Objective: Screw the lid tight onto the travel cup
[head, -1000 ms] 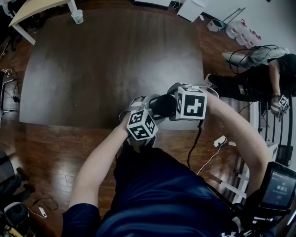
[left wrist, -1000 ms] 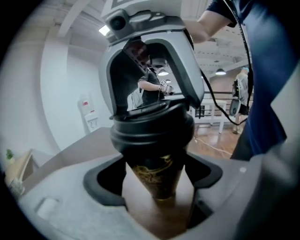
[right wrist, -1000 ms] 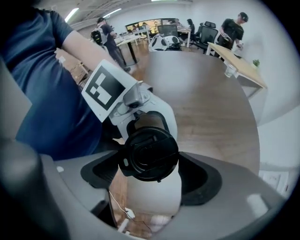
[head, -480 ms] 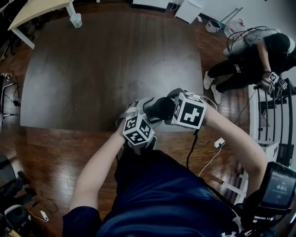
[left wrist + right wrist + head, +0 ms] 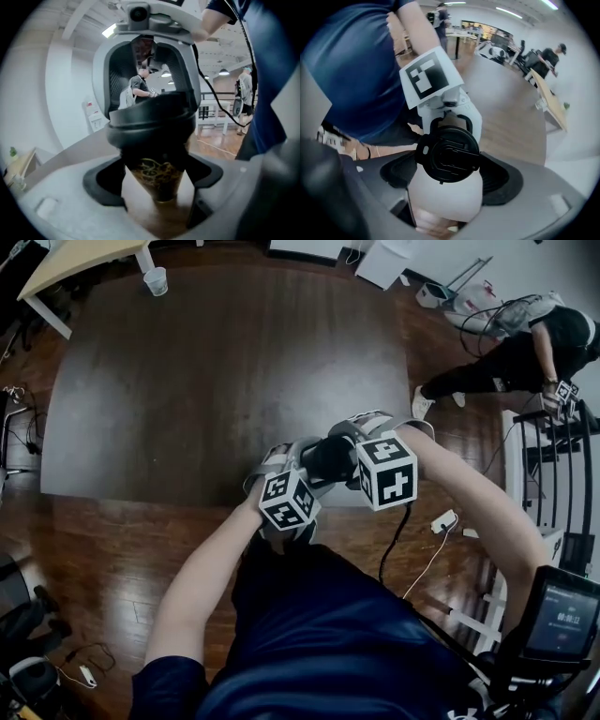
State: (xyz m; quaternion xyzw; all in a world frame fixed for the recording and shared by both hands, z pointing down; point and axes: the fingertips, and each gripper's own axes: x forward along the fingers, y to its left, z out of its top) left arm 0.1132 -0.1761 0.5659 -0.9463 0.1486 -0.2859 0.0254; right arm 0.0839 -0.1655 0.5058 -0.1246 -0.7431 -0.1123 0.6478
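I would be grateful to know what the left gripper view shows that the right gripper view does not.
Only the left gripper view: the cup's gold-patterned brown side between the left gripper's jaws, which have just closed a little, and the lid's side profile. Only the right gripper view: the lid's moulded top face, seen from above between the right gripper's jaws, and the left gripper's marker cube. Both: the black lid, the other gripper, and the room behind.

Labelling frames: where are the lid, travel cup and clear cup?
lid [image 5: 449, 157]: right gripper view, black top face.
travel cup [image 5: 157, 172]: left gripper view, patterned body.
clear cup [image 5: 156, 280]: head view, its side.
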